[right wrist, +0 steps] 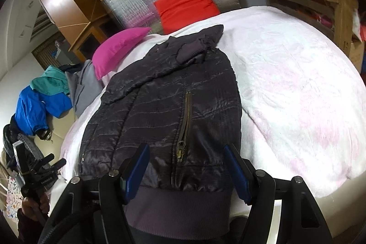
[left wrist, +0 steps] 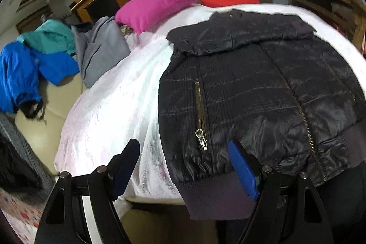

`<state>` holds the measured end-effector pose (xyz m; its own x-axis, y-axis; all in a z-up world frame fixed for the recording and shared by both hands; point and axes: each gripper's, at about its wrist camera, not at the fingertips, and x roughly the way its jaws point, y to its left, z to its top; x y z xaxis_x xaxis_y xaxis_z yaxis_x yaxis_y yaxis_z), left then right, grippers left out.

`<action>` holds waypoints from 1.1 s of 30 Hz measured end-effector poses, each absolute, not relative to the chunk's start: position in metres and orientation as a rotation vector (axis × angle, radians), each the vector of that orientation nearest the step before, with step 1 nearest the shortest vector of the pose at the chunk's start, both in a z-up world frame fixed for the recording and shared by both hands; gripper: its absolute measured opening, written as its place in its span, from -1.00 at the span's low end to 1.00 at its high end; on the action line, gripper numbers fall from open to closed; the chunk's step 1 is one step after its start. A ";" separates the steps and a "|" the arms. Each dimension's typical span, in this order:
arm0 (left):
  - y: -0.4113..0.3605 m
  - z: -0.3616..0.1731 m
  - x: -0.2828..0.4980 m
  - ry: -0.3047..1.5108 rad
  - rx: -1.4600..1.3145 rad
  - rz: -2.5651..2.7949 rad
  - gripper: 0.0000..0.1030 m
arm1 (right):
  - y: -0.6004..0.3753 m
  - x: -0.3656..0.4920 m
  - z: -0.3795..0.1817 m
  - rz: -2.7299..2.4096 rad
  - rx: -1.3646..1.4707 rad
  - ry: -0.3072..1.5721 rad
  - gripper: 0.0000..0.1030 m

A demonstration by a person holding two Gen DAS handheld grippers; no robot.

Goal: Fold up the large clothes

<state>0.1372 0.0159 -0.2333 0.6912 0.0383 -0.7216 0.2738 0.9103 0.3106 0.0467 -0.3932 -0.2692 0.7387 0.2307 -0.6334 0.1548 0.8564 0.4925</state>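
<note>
White bedding (right wrist: 297,84) is carrying the dark quilted jacket (right wrist: 164,102), its ribbed hem (right wrist: 178,205) hanging off the near edge. Both the left gripper (left wrist: 183,166) and the right gripper (right wrist: 187,166) are hovering spread over that hem, pinching nothing. Slick fabric is likely slipping if only one layer gets caught.

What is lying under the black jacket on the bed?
The black jacket lies flat on a white bedspread, which shows all around it. Its ribbed hem hangs over the bed's near edge. Whatever lies directly beneath the jacket is covered.
</note>
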 end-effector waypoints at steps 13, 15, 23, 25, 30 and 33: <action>-0.010 -0.222 0.375 0.900 0.314 -0.109 0.55 | -0.434 0.278 -0.262 -0.016 0.486 0.797 0.37; -0.009 -0.234 0.410 0.936 0.227 -0.118 0.55 | -0.443 0.310 -0.275 -0.046 0.493 0.821 0.37; -0.017 -0.287 0.471 1.056 0.094 -0.140 -0.12 | -0.450 0.354 -0.305 -0.117 0.472 0.866 -0.08; -0.021 -0.282 0.473 1.036 0.102 -0.144 -0.14 | -0.448 0.352 -0.294 -0.129 0.437 0.833 -0.24; -0.024 -0.293 0.479 1.058 0.132 -0.133 -0.07 | -0.455 0.363 -0.314 -0.164 0.490 0.883 -0.22; -0.025 -0.283 0.464 1.055 0.183 -0.143 -0.06 | -0.455 0.357 -0.302 -0.168 0.510 0.876 -0.15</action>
<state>0.4636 -0.0248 -0.2827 0.4864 -0.0295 -0.8733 0.2041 0.9756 0.0807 0.3568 -0.4549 -0.3020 0.6359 0.0650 -0.7690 0.3442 0.8680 0.3580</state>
